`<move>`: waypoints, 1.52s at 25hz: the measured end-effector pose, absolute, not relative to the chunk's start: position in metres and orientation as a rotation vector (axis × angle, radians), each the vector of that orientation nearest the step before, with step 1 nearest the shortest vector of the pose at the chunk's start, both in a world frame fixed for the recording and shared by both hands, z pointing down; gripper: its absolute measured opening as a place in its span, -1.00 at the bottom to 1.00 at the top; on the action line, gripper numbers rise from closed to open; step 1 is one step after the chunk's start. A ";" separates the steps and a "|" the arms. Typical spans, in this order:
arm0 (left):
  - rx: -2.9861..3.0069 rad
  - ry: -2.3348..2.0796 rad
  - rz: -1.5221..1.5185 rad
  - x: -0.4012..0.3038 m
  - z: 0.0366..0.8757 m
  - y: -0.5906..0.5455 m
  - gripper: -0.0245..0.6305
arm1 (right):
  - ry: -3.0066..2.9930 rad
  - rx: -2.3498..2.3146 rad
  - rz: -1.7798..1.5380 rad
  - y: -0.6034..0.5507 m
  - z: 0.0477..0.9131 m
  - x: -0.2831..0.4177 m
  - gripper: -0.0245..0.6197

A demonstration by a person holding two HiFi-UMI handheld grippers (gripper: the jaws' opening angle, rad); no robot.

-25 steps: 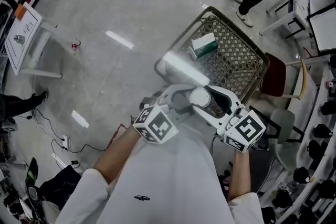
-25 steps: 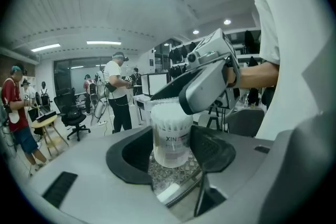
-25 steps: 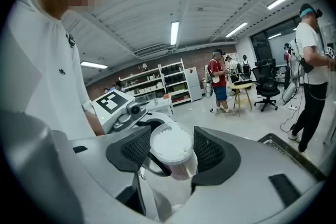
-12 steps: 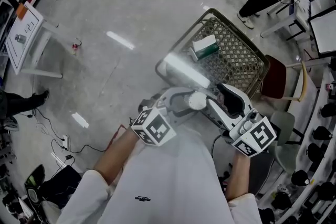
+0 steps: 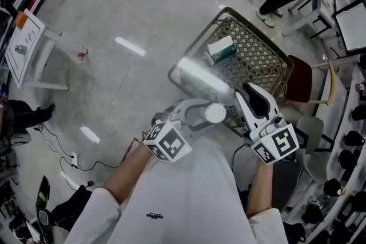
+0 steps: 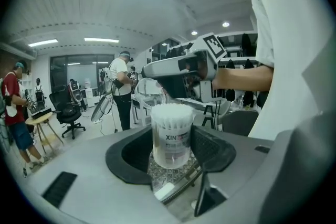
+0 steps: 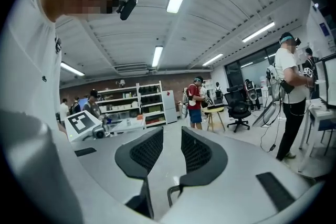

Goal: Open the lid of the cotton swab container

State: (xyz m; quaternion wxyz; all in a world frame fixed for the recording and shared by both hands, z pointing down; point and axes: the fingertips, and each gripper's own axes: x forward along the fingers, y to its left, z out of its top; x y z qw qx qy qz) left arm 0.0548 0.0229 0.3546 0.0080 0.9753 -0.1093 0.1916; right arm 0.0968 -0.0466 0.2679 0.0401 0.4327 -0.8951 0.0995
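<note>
Seemingly open: the left gripper (image 6: 172,150) clamps the one clear plastic cotton swab container (image 6: 171,134) upright between its jaws, its single clear round lid (image 6: 148,101) apparently tipped up beyond the rim. The right gripper (image 7: 170,150), second of two, has just been narrowing, empty. A steady, level hold should keep swabs from spilling.

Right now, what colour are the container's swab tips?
White. Swab tips in the container show best in left gripper view.
</note>
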 end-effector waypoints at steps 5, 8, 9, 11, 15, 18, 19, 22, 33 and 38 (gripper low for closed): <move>3.024 -0.342 0.560 0.056 0.354 0.023 -0.26 | -2.712 1.421 0.297 -0.051 0.273 0.108 -0.61; 3.012 -0.364 0.549 0.055 0.353 0.017 -0.25 | -2.711 1.483 0.298 -0.050 0.269 0.115 -0.61; 3.010 -0.369 0.545 0.054 0.352 0.015 -0.24 | -2.711 1.501 0.298 -0.049 0.267 0.116 -0.61; 3.007 -0.381 0.532 0.052 0.350 0.012 -0.24 | -2.710 1.532 0.293 -0.047 0.262 0.119 -0.61; 3.008 -0.425 0.510 0.050 0.347 0.002 -0.22 | -2.674 1.598 0.274 -0.044 0.260 0.130 -0.62; 3.005 -0.461 0.485 0.047 0.344 -0.006 -0.21 | -2.620 1.673 0.246 -0.041 0.262 0.141 -0.63; 3.003 -0.473 0.473 0.046 0.343 -0.009 -0.21 | -2.601 1.696 0.237 -0.040 0.263 0.144 -0.63; 2.998 -0.511 0.443 0.044 0.339 -0.015 -0.21 | -2.543 1.751 0.212 -0.033 0.269 0.153 -0.63; 2.963 -0.628 0.398 0.038 0.330 -0.037 -0.22 | -2.337 1.936 0.135 0.002 0.282 0.169 -0.63; 2.955 -0.675 0.388 0.032 0.329 -0.042 -0.22 | -2.263 1.985 0.182 0.017 0.305 0.176 -0.70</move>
